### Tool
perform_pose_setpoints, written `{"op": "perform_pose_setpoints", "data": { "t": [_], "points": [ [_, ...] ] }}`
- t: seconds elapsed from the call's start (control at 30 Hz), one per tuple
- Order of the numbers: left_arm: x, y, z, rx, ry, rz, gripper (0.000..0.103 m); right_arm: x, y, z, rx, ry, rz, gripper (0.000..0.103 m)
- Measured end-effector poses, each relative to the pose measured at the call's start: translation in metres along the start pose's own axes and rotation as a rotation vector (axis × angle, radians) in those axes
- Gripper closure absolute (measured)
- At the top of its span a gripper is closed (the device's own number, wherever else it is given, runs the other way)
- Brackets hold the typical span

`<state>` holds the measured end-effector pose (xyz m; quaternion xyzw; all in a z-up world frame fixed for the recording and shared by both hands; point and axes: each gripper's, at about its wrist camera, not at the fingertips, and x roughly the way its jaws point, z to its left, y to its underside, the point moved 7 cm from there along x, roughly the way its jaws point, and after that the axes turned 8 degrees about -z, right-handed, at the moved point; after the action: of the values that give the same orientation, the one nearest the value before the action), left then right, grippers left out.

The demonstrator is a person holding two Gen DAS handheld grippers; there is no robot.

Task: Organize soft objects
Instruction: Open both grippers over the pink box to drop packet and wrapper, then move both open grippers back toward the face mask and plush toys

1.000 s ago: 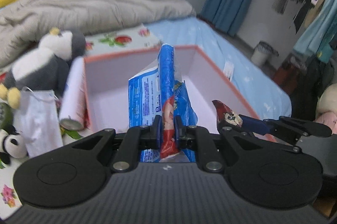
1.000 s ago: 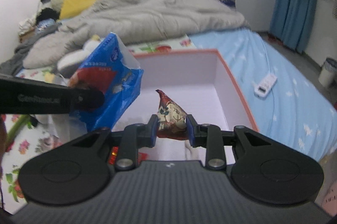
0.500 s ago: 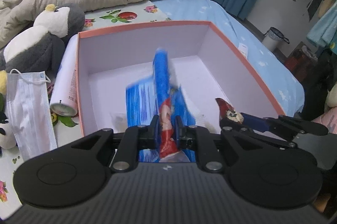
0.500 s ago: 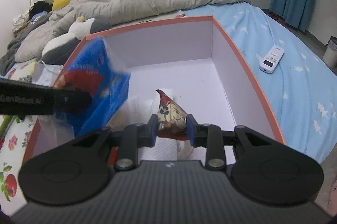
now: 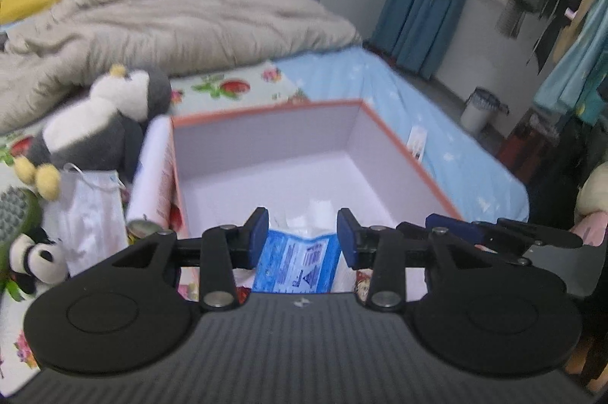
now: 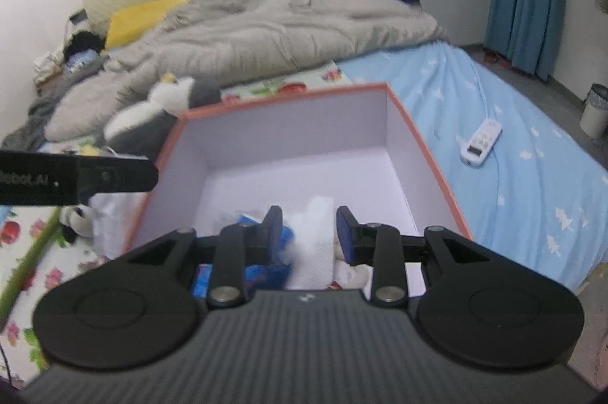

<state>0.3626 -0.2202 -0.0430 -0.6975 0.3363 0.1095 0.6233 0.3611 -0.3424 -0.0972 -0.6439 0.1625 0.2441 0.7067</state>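
An orange-rimmed box [image 5: 395, 138] with white inside stands on the bed; it also shows in the right wrist view [image 6: 425, 153]. My left gripper [image 5: 302, 237] is open and empty above the box's near end. A blue snack packet [image 5: 300, 261] lies in the box below it, next to white tissue [image 5: 317, 210]. My right gripper [image 6: 309, 233] is open and empty above the same end, over the white tissue [image 6: 315, 252] and the blue packet [image 6: 262, 271]. A small red patterned pouch [image 5: 363, 284] shows low in the box.
A grey and white penguin plush [image 5: 98, 134], a face mask [image 5: 95, 206], a white spray can [image 5: 152, 176] and a small panda plush [image 5: 36, 259] lie left of the box. A white remote [image 6: 480, 142] lies on the blue sheet to the right. A grey quilt [image 6: 285, 35] is behind.
Both grippers have opened. The blue packet dropped from the left gripper and the red pouch from the right into the box. Both grippers have risen and tilted up.
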Motion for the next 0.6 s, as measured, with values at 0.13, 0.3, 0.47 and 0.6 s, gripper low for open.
{"op": "perform_pose_setpoints", "data": {
  "t": [0.13, 0.3, 0.47, 0.6],
  "points": [
    [-0.043, -0.007, 0.001, 0.009, 0.002, -0.064, 0.057, -0.031, -0.012, 0.016, 0.002, -0.019, -0.059, 0.069],
    [-0.097, -0.008, 0.009, 0.012, -0.008, -0.137, 0.057, -0.068, -0.019, 0.042, -0.011, -0.056, -0.129, 0.069],
    [-0.151, -0.001, 0.017, 0.005, -0.006, -0.197, 0.057, -0.102, -0.017, 0.069, -0.024, -0.086, -0.180, 0.069],
    [-0.186, 0.014, 0.024, -0.005, -0.007, -0.223, 0.056, -0.124, -0.009, 0.088, -0.028, -0.105, -0.203, 0.069]
  ]
}}
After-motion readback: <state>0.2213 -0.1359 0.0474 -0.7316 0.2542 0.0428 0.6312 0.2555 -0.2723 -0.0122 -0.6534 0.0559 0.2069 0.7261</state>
